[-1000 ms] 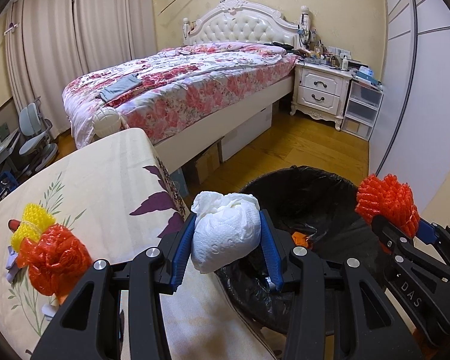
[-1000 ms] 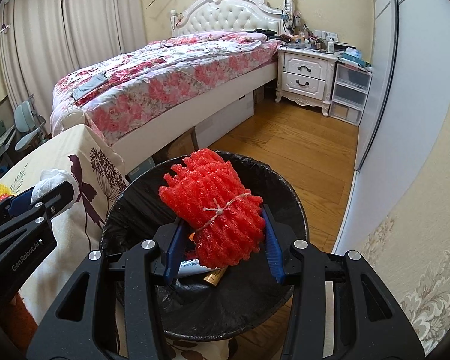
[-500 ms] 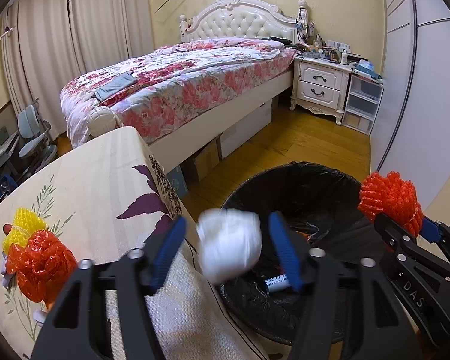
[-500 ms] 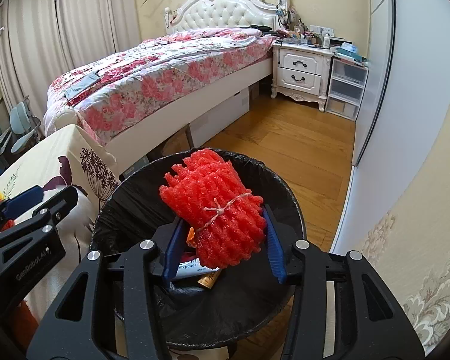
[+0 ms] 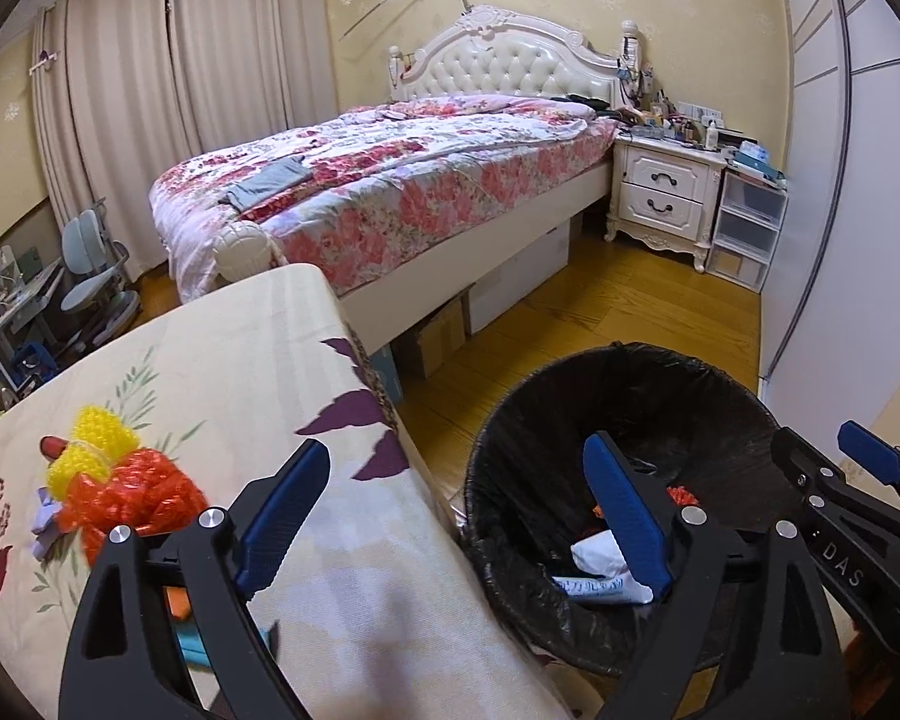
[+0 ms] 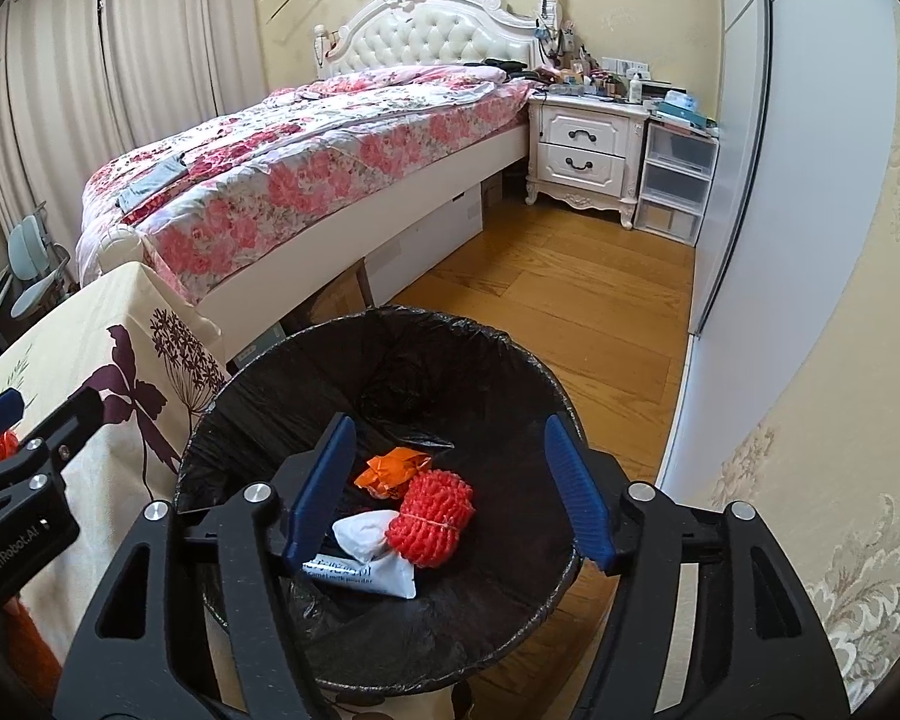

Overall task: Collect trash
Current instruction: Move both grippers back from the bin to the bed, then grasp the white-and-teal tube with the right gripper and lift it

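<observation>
A bin lined with a black bag (image 6: 510, 360) (image 5: 690, 372) stands on the floor beside the cloth-covered table (image 5: 222, 360). Inside lie a red foam net roll (image 6: 431, 517), a white paper wad (image 6: 363, 531) (image 5: 594, 555), an orange wrapper (image 6: 393, 468) and a white packet (image 6: 378, 576). My right gripper (image 6: 450, 492) hangs over the bin, jaws opening, nothing between them. My left gripper (image 5: 456, 522) hovers at the table's edge by the bin rim, jaws opening wide and empty. On the table lie a red foam net (image 5: 132, 498) and a yellow foam net (image 5: 93, 444).
A bed with a floral quilt (image 5: 390, 180) fills the room's middle. A white nightstand (image 5: 666, 192) and plastic drawers (image 5: 744, 228) stand at the far right. Boxes (image 5: 438, 330) sit under the bed. Wooden floor (image 6: 558, 300) lies beyond the bin, with a wardrobe door (image 6: 780, 180) on the right.
Both grippers opened. The left one let go of the white paper wad and the right one let go of the red foam net roll; both now lie in the bin.
</observation>
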Demonstrator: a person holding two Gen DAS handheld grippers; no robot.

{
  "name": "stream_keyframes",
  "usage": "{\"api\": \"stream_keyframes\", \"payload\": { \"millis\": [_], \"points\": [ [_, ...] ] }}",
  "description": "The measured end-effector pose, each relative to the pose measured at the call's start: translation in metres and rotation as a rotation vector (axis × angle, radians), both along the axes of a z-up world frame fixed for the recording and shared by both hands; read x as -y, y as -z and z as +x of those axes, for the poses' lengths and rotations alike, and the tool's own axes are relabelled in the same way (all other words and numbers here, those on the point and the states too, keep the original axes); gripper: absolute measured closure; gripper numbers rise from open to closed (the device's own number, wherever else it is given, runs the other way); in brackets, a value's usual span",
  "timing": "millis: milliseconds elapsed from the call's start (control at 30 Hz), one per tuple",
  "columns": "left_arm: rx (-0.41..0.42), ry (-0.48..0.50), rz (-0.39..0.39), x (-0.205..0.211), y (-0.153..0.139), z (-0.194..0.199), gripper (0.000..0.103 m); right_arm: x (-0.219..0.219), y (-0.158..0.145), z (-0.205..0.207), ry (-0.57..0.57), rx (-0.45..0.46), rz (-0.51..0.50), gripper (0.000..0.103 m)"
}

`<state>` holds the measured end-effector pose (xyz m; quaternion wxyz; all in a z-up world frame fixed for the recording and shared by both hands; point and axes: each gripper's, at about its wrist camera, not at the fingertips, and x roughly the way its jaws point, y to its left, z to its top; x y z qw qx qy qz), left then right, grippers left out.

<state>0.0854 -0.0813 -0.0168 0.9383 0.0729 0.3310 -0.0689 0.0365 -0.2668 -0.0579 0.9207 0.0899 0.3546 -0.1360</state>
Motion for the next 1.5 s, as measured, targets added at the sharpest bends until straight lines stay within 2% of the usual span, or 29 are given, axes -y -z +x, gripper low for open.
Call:
{"api": "stream_keyframes", "payload": {
  "millis": [433,700,967,1267,1500],
  "points": [
    [0.022,-0.106,-0.022,-0.056,-0.015,-0.025,0.016,-0.032,-0.013,-0.005,-0.081,0.013,0.006,0.038],
    [0.012,-0.191,-0.013,-0.105,-0.014,-0.048,0.016,-0.076,-0.019,-0.002,-0.201,0.009,0.031,0.037],
    [-0.013,-0.324,0.006,-0.17,-0.007,-0.071,0.016,-0.137,-0.025,0.002,-0.353,0.0,0.026,0.035],
    [-0.033,-0.463,-0.001,-0.231,-0.001,-0.089,0.016,-0.193,-0.022,0.016,-0.475,-0.056,-0.031,0.032],
    [-0.046,-0.502,-0.02,-0.252,0.002,-0.1,0.016,-0.217,-0.007,0.024,-0.497,-0.153,-0.11,0.032]
  ]
}}
